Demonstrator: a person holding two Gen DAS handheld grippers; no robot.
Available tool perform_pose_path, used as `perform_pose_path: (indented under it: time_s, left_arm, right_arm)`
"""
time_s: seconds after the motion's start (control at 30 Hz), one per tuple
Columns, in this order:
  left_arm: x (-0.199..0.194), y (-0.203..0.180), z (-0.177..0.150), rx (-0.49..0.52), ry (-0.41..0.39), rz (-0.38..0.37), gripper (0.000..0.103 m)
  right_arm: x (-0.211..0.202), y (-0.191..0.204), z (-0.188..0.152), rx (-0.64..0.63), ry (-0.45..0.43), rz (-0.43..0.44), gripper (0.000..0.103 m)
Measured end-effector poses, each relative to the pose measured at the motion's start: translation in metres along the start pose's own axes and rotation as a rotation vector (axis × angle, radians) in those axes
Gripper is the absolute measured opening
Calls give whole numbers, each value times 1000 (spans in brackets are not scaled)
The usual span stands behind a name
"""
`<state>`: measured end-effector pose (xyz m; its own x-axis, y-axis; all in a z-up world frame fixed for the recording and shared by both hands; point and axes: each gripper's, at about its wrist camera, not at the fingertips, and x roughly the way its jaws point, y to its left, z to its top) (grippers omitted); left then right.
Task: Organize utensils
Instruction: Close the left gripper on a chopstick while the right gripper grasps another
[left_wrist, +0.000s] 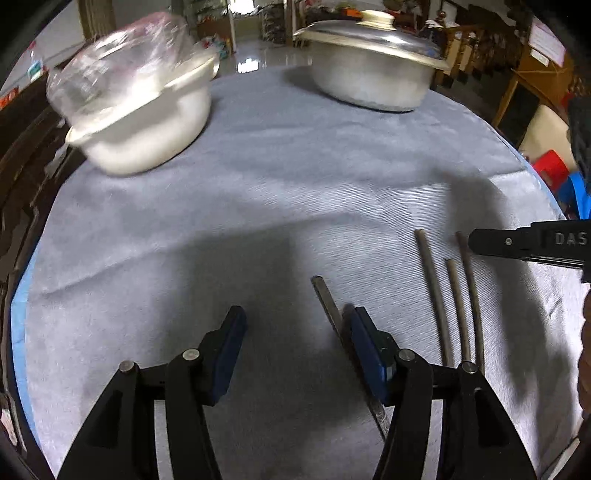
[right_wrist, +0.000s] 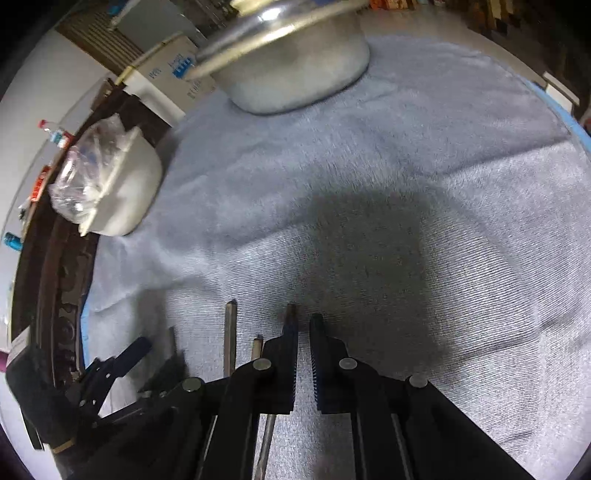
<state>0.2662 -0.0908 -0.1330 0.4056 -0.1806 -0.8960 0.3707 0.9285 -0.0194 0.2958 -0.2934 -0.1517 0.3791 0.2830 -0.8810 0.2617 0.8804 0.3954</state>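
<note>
Chopsticks lie near the cloth's edge; left hand-held gripper released, right nearly clenched, empty.

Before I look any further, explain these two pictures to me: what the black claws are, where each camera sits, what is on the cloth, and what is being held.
There is no robot here: a person holds two hand tools, each with black two-finger jaws and its own fisheye camera looking forward along them. One picture is from the left gripper, its jaws wide apart and holding nothing. The other is from the right gripper, its jaws nearly together with only cloth visible between them. Both hang over a grey cloth on a table. On it lie four thin dark chopsticks, a lidded aluminium pot and a white bowl with crumpled clear plastic on top. Nothing is held.
</note>
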Motion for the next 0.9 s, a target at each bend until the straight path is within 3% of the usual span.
perform_pose_path:
  time_s: [0.23,0.37,0.47,0.53,0.67,0.8,0.9]
  left_arm:
    - [3,21,17,-140,66,-113,61]
    - [6,12,20,-164,80,-106,61]
    - [8,0,21,-133,81,-41,59]
    - [9,-8,19,-98,72,10,52]
    - [7,-16,17,-72,62,25,14]
    - [5,-16,11,-53,53,3,8]
    - [1,-12,6,-75,67,-23,5]
  right_arm:
    - [5,16,8,-10,39,-80,9]
    - [6,32,8,-86,51,-162,9]
    - [7,51,-1,-214,22,-265,9]
    - [6,56,-6,-263,-1,-301,5]
    - [8,50,-14,-291,-21,-332,1]
    - [1,31,-22,-257,-35,-300,1]
    - [-6,12,-21,-185,-1,-214,1]
